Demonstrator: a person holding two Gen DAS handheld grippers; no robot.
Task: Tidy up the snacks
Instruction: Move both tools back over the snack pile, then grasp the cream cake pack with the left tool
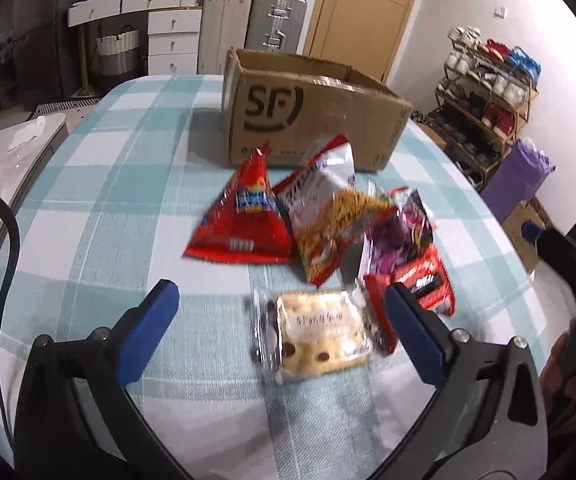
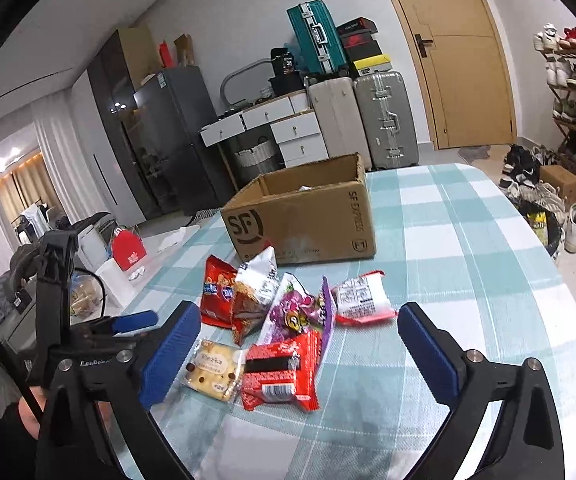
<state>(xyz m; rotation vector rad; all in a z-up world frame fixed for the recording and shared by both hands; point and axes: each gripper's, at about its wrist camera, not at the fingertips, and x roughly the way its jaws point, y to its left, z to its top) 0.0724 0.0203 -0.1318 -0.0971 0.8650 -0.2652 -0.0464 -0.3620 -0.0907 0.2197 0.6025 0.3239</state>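
Woven teal-and-white checked cloth over the worktop [image 1: 127,208]. Left tool [image 1: 279,308] spread wide, blue ribbed pads apart, nothing clamped; clear-wrapped pale square biscuit pack [image 1: 316,332] lying flat between them, untouched. Right tool [image 2: 300,340] likewise gaping and empty, glossy red crinkled packet [image 2: 279,372] flat between its pads. Just ahead, heaped foil snack bags [image 2: 255,300], one triangular. Beyond those, open corrugated cardboard box [image 2: 300,220].
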